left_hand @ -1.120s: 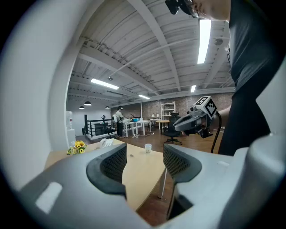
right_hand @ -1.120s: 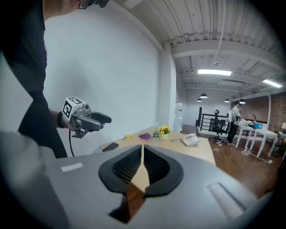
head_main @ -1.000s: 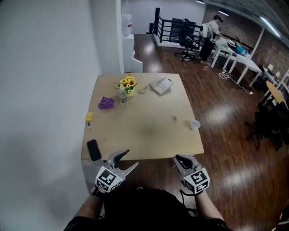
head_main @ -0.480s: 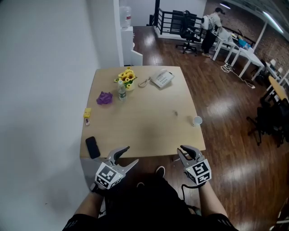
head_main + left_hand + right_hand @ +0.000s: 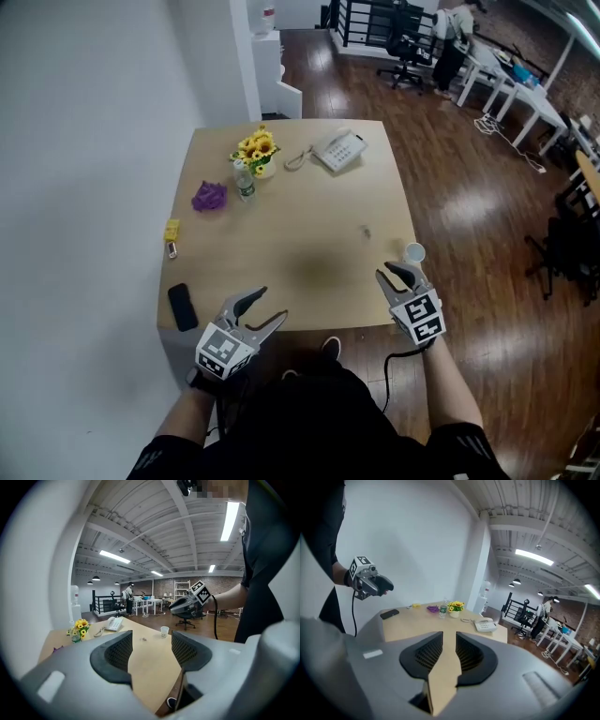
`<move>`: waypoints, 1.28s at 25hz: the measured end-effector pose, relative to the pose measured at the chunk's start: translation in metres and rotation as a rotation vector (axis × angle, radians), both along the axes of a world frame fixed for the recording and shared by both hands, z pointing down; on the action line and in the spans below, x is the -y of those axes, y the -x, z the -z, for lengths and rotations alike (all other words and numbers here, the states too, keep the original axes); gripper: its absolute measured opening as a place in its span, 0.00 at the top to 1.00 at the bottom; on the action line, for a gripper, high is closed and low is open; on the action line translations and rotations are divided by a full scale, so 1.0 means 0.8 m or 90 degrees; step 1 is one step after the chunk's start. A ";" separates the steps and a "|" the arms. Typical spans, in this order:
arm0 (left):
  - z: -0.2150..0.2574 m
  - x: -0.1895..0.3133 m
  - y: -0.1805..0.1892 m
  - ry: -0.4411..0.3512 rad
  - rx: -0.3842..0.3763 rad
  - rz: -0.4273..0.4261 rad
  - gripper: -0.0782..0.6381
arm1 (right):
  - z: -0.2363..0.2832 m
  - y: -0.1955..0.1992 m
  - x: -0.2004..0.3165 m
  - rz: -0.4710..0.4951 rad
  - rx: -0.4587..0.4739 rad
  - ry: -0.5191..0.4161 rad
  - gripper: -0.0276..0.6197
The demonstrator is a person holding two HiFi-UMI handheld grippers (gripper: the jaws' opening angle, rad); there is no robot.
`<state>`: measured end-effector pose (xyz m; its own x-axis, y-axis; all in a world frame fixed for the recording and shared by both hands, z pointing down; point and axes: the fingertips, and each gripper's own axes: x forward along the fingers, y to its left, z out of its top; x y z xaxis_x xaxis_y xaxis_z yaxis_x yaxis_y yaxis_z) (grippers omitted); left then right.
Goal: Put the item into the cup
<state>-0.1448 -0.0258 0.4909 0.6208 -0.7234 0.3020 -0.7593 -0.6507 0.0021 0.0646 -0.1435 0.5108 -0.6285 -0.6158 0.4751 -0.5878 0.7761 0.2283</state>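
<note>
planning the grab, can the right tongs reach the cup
Probably yes: the cup stands alone just ahead of the right tongs, which are opening with nothing between them.

Left gripper (image 5: 261, 311) held low, fingers apart and empty, right gripper (image 5: 397, 277) raised forward, fingers opening, empty

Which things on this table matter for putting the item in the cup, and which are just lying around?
For the job: cup; small item near it, probably the one meant.

Lying about: flowers; bottle; telephone; purple thing; yellow thing; black phone.
</note>
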 end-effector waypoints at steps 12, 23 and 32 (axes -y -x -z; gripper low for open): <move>-0.025 0.127 -0.067 0.028 0.012 0.000 0.53 | -0.144 -0.012 0.187 0.115 -0.216 0.076 0.79; -0.060 0.174 -0.082 0.074 0.012 0.030 0.53 | -0.288 -0.004 0.267 0.194 -0.396 0.171 0.78; -0.073 0.175 -0.074 0.094 0.017 0.054 0.53 | -0.349 -0.016 0.282 0.204 -0.470 0.204 0.78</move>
<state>-0.0852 -0.1658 0.5493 0.5498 -0.7194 0.4245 -0.8127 -0.5781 0.0729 0.0771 -0.3687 0.7900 -0.2108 -0.2290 0.9503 -0.1174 0.9711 0.2079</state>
